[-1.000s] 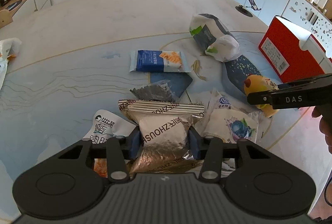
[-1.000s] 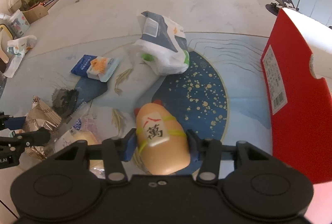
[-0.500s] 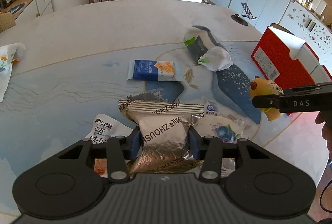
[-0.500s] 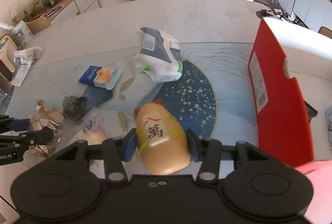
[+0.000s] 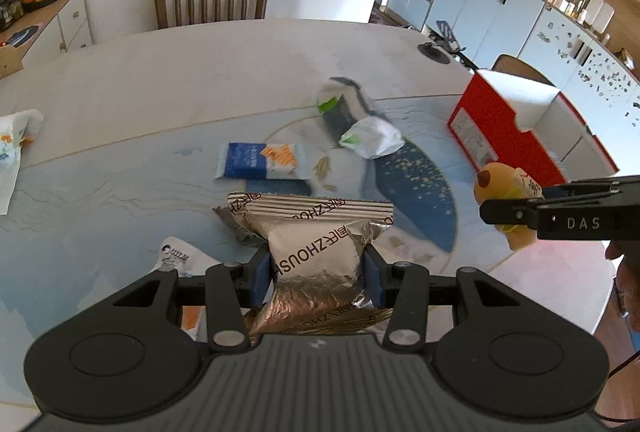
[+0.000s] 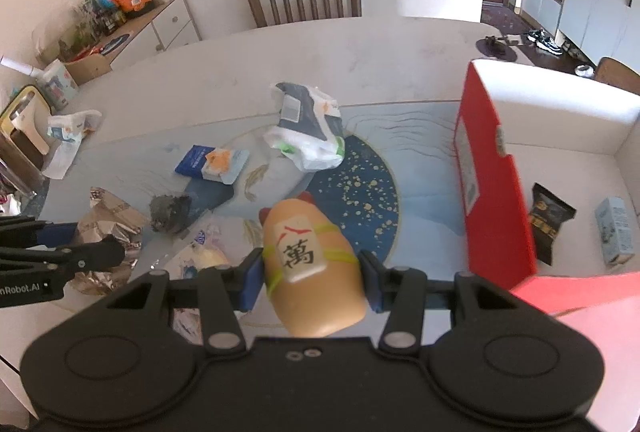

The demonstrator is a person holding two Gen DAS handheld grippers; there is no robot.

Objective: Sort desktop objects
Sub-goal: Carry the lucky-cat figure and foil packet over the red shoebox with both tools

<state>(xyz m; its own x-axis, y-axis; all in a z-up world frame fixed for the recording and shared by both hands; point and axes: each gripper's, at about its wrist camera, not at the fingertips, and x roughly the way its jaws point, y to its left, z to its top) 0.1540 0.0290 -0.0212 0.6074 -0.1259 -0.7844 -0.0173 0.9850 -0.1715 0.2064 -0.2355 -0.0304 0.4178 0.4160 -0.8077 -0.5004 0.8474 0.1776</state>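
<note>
Above a round dining table (image 5: 120,103), the left gripper (image 5: 316,272) clamps a crinkled silver snack packet (image 5: 316,256) between its blue pads, holding it over the near edge. To the right, the right gripper (image 6: 310,278) grips a tan plush toy (image 6: 314,268) bearing a mahjong-tile label, beside an open red box (image 6: 496,191) that holds a dark snack pouch (image 6: 548,224) and a small pale carton (image 6: 616,232). A blue biscuit packet (image 5: 262,160) and a white plastic bag (image 5: 360,123) lie farther across the table.
</note>
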